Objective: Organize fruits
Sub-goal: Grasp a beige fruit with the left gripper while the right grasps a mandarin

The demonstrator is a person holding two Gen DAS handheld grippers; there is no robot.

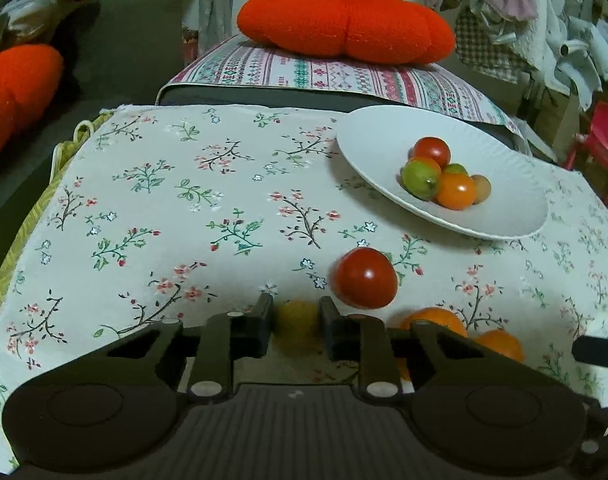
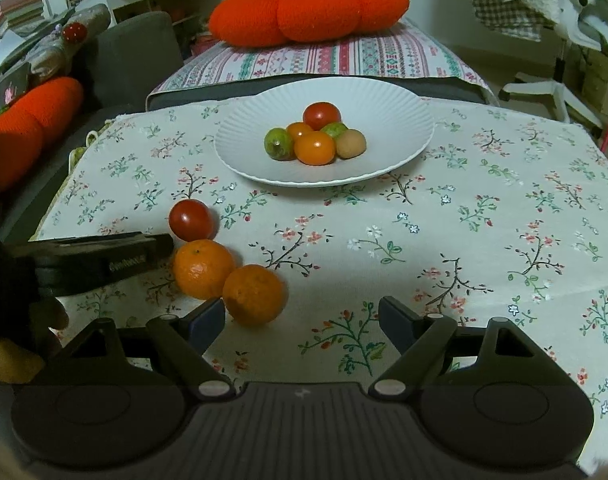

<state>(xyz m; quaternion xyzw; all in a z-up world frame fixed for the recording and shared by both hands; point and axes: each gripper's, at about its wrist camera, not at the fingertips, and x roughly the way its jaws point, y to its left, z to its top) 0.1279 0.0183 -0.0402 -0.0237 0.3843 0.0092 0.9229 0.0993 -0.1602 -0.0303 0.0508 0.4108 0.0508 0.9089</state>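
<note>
**Tongs, fruit and plate on the floral table**

Left tongs [image 1: 295,320]: lowest in the left wrist view, jaws narrowed on either side of a small yellow fruit [image 1: 297,320] that sits blurred between the pads. Whether the pads press it cannot be told for certain, though they stand at its two sides with no visible gap.

Right tongs [image 2: 301,316]: jaws wide apart, nothing between them, only floral cloth [image 2: 504,240] of the table beneath. The left pad stands just beside the nearer of two mandarins.

Loose fruit on the cloth:
- Red tomato [image 1: 364,278], just beyond and to the right of the left tongs; in the right wrist view it lies farthest of a row of three.
- Far mandarin [image 2: 203,268], touching or nearly touching the red tomato.
- Near mandarin [image 2: 253,294], touching the far mandarin. Both show in the left wrist view only in part, behind the tong arm.

White plate [image 2: 384,104]: ribbed rim, standing at the far middle of the table. It holds a close cluster of six small fruits: one plated red tomato [image 2: 322,115], two orange, two green, one brownish.

Beyond the table: orange pumpkin cushion [image 2: 308,10] on a patterned striped cover [image 2: 364,58]; second orange cushion [image 2: 31,128] at far left.
</note>
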